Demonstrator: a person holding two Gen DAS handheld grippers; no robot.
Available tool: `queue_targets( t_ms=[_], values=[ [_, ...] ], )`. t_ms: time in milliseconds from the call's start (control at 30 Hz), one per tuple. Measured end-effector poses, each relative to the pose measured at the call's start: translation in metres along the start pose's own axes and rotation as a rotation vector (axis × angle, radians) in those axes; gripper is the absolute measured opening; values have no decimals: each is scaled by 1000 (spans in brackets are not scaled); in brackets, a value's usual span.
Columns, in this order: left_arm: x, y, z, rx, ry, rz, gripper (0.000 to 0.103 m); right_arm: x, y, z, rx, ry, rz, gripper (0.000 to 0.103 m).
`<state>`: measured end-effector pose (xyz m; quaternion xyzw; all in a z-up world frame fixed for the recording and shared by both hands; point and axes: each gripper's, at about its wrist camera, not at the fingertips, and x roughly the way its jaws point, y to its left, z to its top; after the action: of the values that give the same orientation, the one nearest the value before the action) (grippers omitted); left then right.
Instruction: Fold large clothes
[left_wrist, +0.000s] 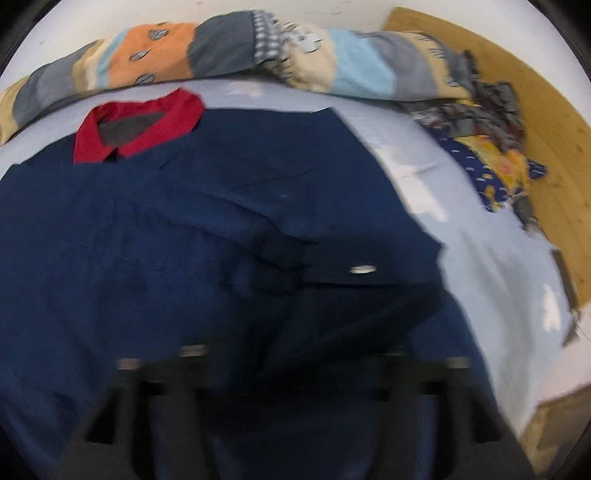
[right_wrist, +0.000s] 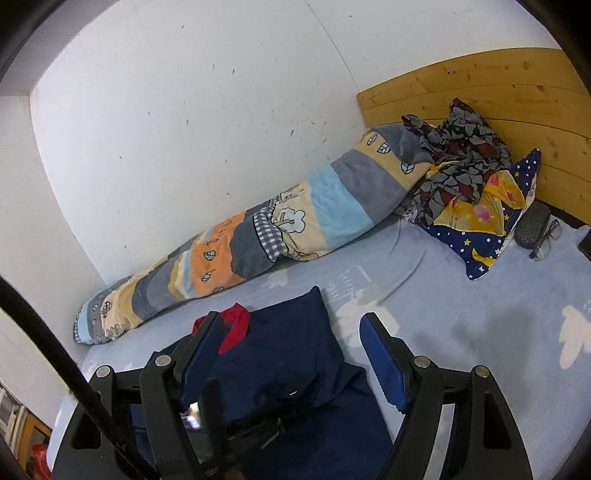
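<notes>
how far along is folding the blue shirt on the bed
Partly done: the blue shirt lies on the bed, red collar up, one side apparently folded in. Nothing in hand: the right gripper has open jaws above it. Remaining folds are left.

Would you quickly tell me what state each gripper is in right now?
Left gripper: blurred, apparently open, nothing seen held, above the navy shirt.
Right gripper: open, holding nothing, over the shirt.

No legible text, labels or numbers anywhere.
</notes>
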<state>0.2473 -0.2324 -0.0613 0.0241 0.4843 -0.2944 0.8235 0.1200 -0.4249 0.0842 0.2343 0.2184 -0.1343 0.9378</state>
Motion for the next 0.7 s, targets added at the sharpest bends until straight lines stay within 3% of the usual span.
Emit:
queue_targets(
  t_ms=[100, 133, 233, 367, 433, 533, 567, 667, 700],
  values=[
    [-46, 9, 1, 35, -96, -45, 78, 17, 1, -3, -19, 31, -21, 80],
    [-63, 21, 7, 41, -133, -27, 85, 29, 4, -6, -32, 64, -22, 80],
    [-97, 68, 8, 30, -218, 68, 90, 71, 20, -23, -109, 175, -29, 80],
    [-102, 159, -7, -90, -166, 248, 90, 137, 39, -62, -223, 372, -7, 72],
    [-93, 196, -19, -148, -106, 301, 90, 167, 37, -85, -270, 481, -52, 64],
    [-66, 244, -52, -218, 21, 364, 90, 203, 22, -120, -316, 655, -136, 62],
    [-67, 252, -59, -238, -9, 304, 90, 207, 18, -127, -315, 678, -132, 63],
    [-82, 241, -54, -196, -33, 339, 89, 197, 23, -118, -307, 662, -166, 63],
    [-93, 229, -50, -168, -76, 341, 89, 188, 30, -113, -318, 624, -156, 63]
  ],
)
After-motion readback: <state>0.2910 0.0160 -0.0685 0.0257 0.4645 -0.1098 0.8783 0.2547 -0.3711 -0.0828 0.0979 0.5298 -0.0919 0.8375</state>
